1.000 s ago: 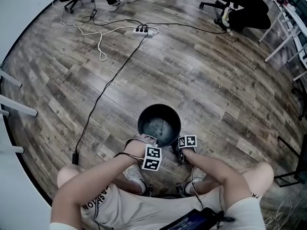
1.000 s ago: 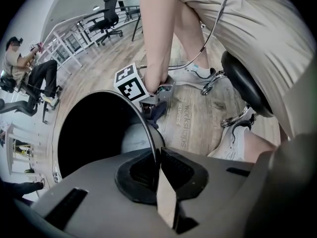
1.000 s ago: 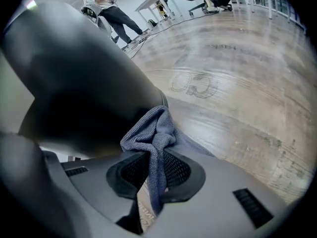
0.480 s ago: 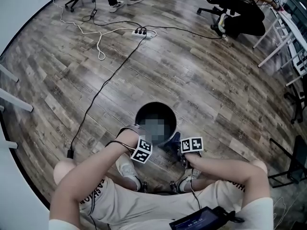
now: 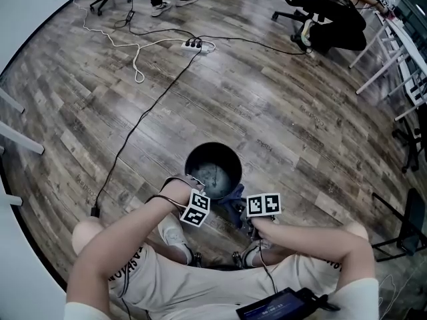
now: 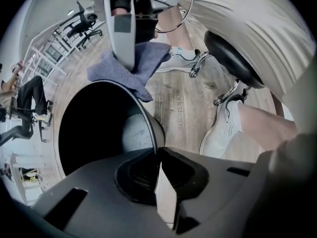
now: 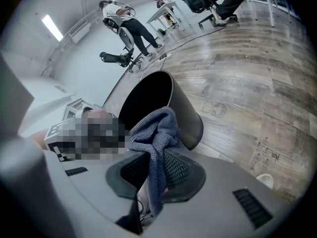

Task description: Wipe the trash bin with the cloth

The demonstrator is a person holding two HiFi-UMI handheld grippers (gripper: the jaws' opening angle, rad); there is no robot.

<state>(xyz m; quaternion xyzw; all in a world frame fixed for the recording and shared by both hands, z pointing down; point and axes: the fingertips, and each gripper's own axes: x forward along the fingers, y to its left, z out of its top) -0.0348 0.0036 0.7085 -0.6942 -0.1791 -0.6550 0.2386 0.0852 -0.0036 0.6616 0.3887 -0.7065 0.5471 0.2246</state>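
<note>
**Bin and cloth, head view.** The bin (image 5: 200, 157) stands on the floor (image 5: 300, 112), mouth upward. The cloth (image 5: 230, 200) is bunched just outside its wall at 5 o'clock. The step in hand is judged to be the wiping of the outer wall near the rim, and little of it appears done.

The step is done well if the bin is steadied by its rim while the cloth is pressed against the wall and drawn round it in overlapping passes. A broad fold, not a hanging tail, should be presented to the surface.

The left gripper (image 6: 157, 167) is set on the rim at 7 o'clock. Its jaws are closing, and the thin rim edge is caught between them. The right gripper (image 7: 157, 175) is clamped on the cloth, which is pinched near its middle and bunches beyond the jaws towards the wall. Contact with the wall cannot be confirmed. The bin lies ahead of both grippers, between them.
</note>
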